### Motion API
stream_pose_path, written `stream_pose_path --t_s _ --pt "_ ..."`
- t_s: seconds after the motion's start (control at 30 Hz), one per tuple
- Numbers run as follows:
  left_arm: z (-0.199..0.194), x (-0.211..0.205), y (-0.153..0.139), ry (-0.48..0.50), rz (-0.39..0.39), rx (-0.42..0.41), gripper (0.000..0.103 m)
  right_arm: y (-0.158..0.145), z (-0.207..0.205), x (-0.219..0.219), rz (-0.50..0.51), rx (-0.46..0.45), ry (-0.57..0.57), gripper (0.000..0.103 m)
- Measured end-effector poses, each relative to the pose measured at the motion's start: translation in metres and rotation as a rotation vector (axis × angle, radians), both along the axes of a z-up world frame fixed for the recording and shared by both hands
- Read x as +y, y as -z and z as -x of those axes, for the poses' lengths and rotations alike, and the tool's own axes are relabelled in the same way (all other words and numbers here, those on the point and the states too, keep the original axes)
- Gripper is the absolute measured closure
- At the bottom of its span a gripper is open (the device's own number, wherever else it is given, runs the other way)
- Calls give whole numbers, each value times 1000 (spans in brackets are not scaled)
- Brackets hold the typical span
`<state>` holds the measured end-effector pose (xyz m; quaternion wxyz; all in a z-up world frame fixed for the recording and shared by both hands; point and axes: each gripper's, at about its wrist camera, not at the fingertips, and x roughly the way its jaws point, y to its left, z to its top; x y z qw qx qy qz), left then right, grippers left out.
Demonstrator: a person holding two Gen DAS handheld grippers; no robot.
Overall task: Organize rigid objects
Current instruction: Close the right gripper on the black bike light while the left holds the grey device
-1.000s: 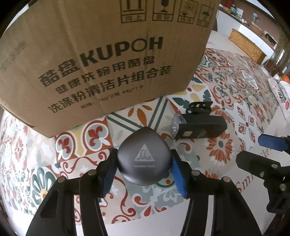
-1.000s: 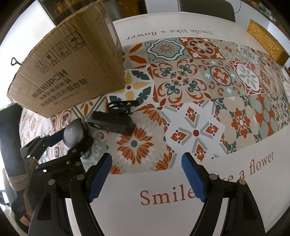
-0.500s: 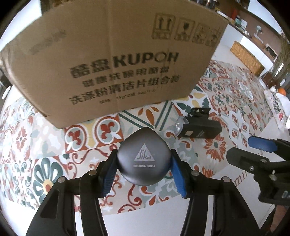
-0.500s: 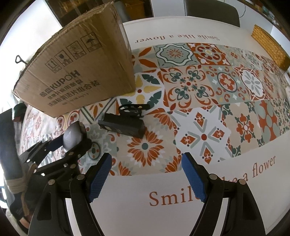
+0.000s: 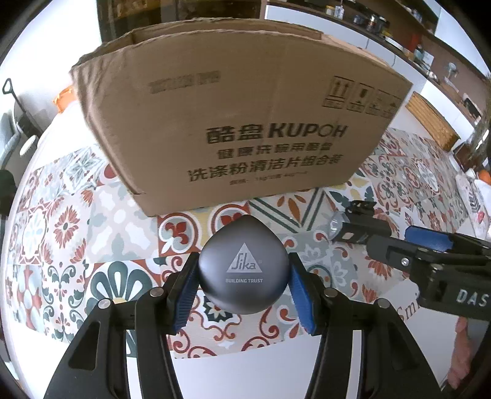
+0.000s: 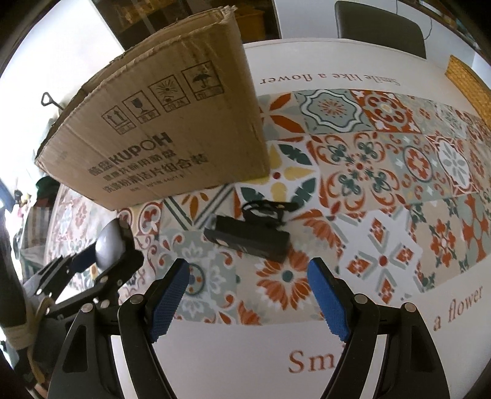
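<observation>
My left gripper (image 5: 244, 277) is shut on a dark grey rounded Sika case (image 5: 244, 264), held above the patterned tablecloth in front of the cardboard box (image 5: 245, 135). From the right wrist view the same case (image 6: 107, 242) shows at the left in the left gripper (image 6: 106, 256). A black bike light with its mount (image 6: 248, 236) lies on the cloth just beyond my right gripper (image 6: 247, 296), which is open and empty. In the left wrist view the bike light (image 5: 356, 228) lies right of the case, partly behind the right gripper's fingers (image 5: 429, 242).
The open-topped cardboard box (image 6: 162, 138) stands at the back left of the table. A woven basket (image 5: 429, 122) sits at the far right edge. A dark chair (image 6: 380, 27) stands beyond the table. The patterned cloth (image 6: 383, 172) spreads to the right.
My left gripper has lifted and drawn back with the case, so the box's top rim now shows. My right gripper has shifted toward the bike light, which now sits between its fingers' line.
</observation>
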<state>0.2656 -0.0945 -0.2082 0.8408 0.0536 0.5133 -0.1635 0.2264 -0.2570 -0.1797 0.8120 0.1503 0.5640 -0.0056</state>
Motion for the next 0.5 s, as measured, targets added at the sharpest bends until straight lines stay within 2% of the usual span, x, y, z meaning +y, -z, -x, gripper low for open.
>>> stream_pose_path --t_s 0.5 --pt "-9 7 12 -19 -5 12 48 29 -28 14 59 -3 7 21"
